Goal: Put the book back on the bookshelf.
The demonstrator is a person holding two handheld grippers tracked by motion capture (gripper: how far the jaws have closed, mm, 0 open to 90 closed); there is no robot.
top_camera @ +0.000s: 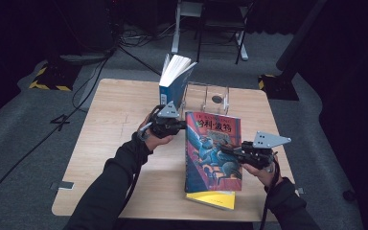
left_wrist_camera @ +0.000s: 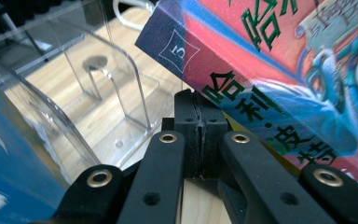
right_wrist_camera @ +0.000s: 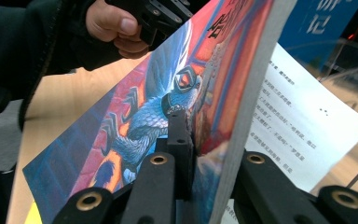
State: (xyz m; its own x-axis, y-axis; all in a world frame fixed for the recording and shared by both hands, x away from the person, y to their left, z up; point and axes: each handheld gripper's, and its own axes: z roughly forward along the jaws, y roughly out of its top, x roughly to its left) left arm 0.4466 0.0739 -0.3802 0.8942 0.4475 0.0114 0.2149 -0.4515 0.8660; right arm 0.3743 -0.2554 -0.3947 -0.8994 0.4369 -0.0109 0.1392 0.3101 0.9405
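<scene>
Reading the cover first, we get green Chinese characters on red across the top of the dragon book (top_camera: 213,151), and in the left gripper view a small "5" in a diamond on its spine corner. We cannot make out any maker's name. A blue winged creature fills the cover art below the title.

We hold this book by both sides above the near right part of the table (top_camera: 105,143). The left gripper (top_camera: 181,125) has its fingers pinched tight at the book's upper left corner by the spine; in the left gripper view the pads meet with only a thin edge between them. The right gripper (top_camera: 230,151) has its fingers clamped on the front cover at the right side; the right gripper view shows the cover lifted away from a printed page of small Chinese text, too fine for us to read.

Counting now: three books in all. One is the book in our grip. One yellow book (top_camera: 212,198) lies flat at the table's near edge, just under the held one. One blue book (top_camera: 172,81) stands upright at the far edge, pages fanned at the top, white characters showing on it in the right gripper view. One clear acrylic stand (top_camera: 207,98) sits beside it at the far edge. Two grippers, two hands.
</scene>
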